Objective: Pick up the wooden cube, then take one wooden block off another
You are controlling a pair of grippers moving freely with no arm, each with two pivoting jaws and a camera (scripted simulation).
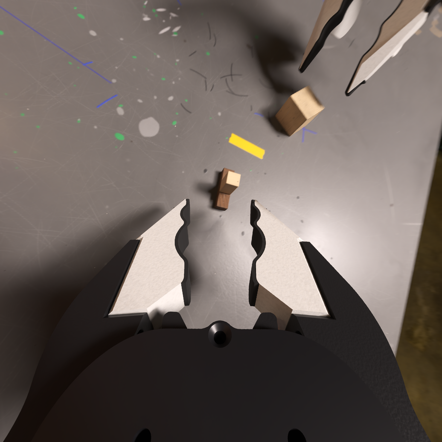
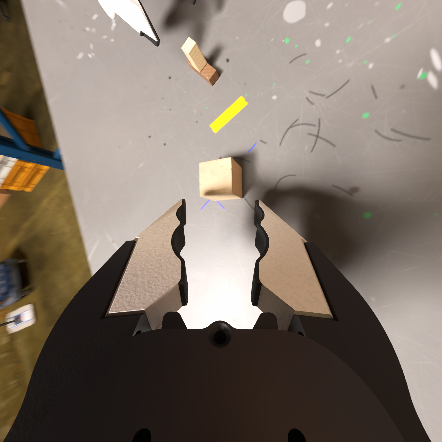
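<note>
The grey worktop (image 2: 143, 119) is carrying everything, and it is speckled with paint dots and scratches. A yellow strip (image 2: 228, 114) is lying flat on it, between the cube and the blocks.

The right tool (image 2: 219, 203) is hanging just short of the cube (image 2: 220, 178). Its two fingers are standing wide apart, holding nothing and touching nothing. The gap looks only a bit wider than the cube.

The left tool (image 1: 220, 203) is hanging near the two blocks (image 1: 226, 189). Its fingers are wide apart too, and they are holding nothing. The light block (image 1: 232, 182) is sitting across the dark block (image 1: 222, 201), near one end.

What could go wrong? A right finger may be bumping the cube's top edge if the tool is coming down a little off to one side. That would be pushing the cube away. The light block is small and sitting loose, so a poke from the left tool could be knocking it off, or the dark block could be sliding along with it.
</note>
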